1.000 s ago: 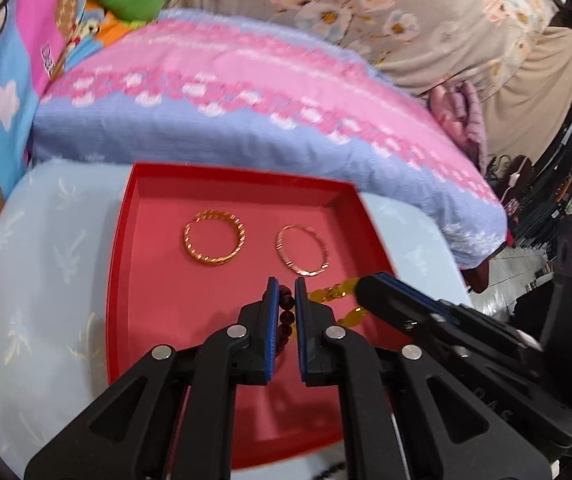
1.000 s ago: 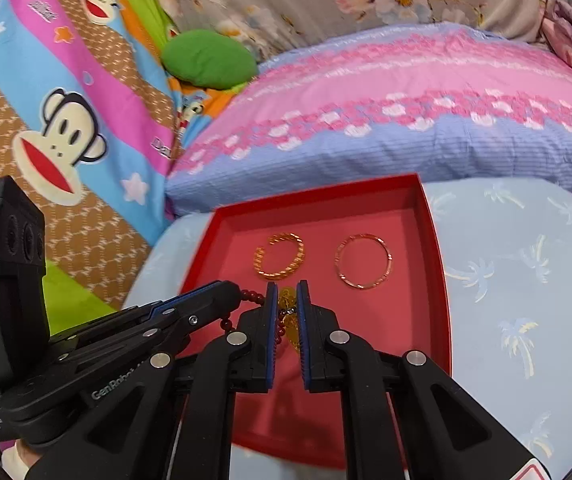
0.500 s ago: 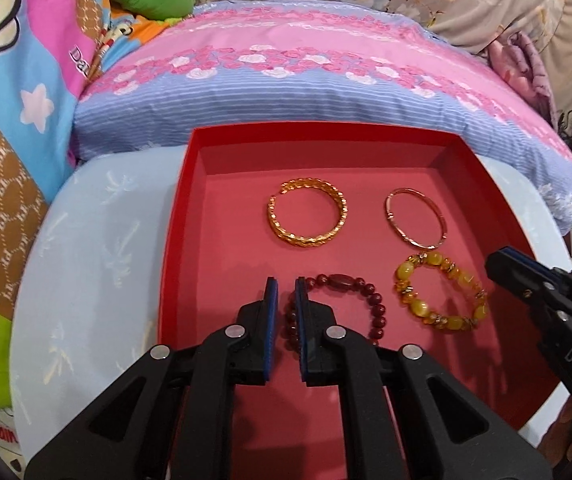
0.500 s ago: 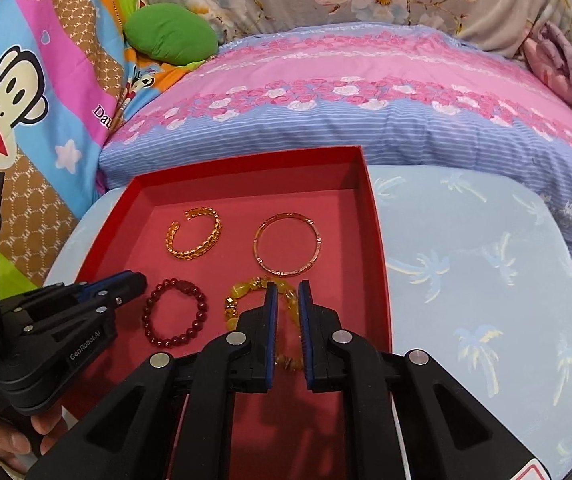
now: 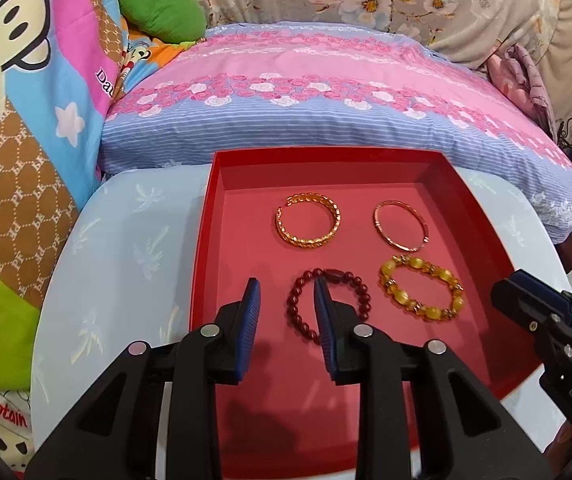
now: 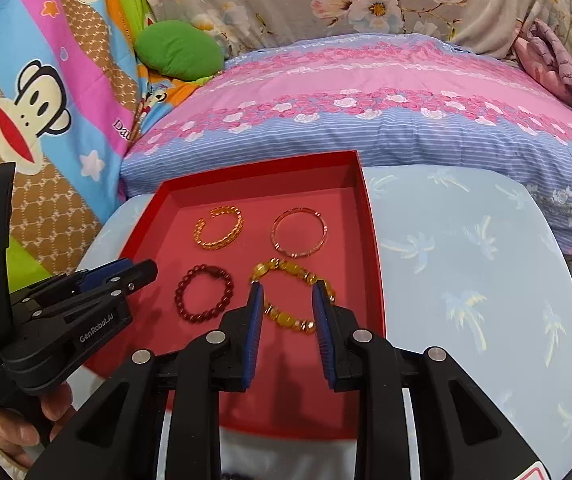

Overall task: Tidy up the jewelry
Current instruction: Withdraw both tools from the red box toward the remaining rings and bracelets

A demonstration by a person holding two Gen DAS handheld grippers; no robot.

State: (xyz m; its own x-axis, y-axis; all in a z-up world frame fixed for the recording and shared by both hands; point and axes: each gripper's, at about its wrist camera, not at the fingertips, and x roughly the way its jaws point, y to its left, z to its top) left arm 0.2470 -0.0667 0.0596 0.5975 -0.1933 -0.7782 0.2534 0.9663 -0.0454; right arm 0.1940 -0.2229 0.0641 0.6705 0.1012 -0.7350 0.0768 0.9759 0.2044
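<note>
- I am holding my left gripper (image 5: 287, 292) low over the near part of the red tray (image 5: 201, 240), and its blue pads are standing apart with nothing between them.
- The red bead bracelet (image 5: 328, 304) is lying flat on the tray floor right in front of that gripper (one pad is covering a bit of its left side).
- My right gripper (image 6: 288, 296) is spread wide too, and it is gripping nothing.
- The yellow bead bracelet (image 6: 294, 296) is lying on the tray under that gripper, showing in the gap between the pads.
- The thick gold bangle (image 5: 308, 224) is lying in the back row of the tray, on the left.
- The thin bangle (image 5: 402, 226) is lying just beside it on the right, not touching it.
- The four pieces are sitting in two rows, all apart from each other.
- The tray is sitting on a pale blue table (image 6: 466, 264) with palm trees on it.
- A pink and blue pillow (image 5: 326, 92) is lying behind the tray.
</note>
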